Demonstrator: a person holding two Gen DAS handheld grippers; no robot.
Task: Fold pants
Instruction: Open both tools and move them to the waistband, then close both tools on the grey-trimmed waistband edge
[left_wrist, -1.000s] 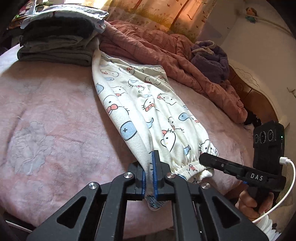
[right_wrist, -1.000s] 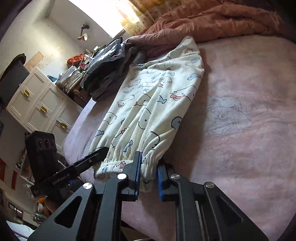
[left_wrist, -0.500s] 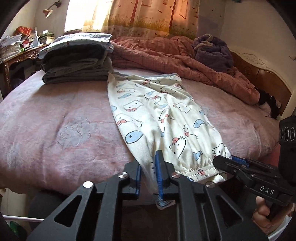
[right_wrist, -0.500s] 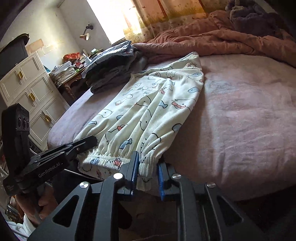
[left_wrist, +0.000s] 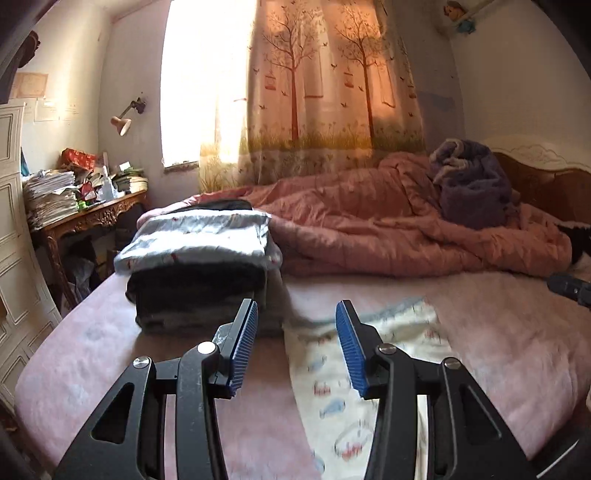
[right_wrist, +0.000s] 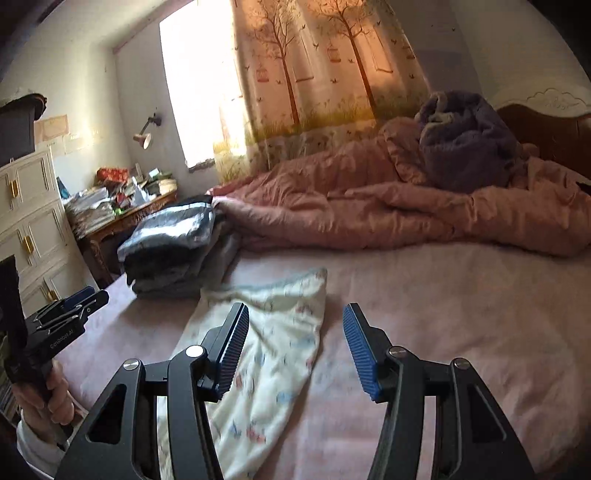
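- The white cartoon-print fleece pants (right_wrist: 273, 350) lie flat on the pink plush bedspread (right_wrist: 443, 314).
- The stack of folded grey and dark clothes (right_wrist: 173, 251) touches their far left end.
- The crumpled pink quilt (right_wrist: 388, 206) lies behind both, the purple fuzzy blanket (right_wrist: 465, 144) on it.

Pants (right_wrist: 273, 354) soft matt printed cloth; bedsheet (right_wrist: 443, 314) fuzzy pink cloth (matt); desk (left_wrist: 92, 218) carved glossy wood.

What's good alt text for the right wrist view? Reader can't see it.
The right gripper hangs with its jaws opening and nothing between them, above white cartoon-print pants lying on a pink bed. The left gripper shows at the left edge, by a stack of folded clothes.
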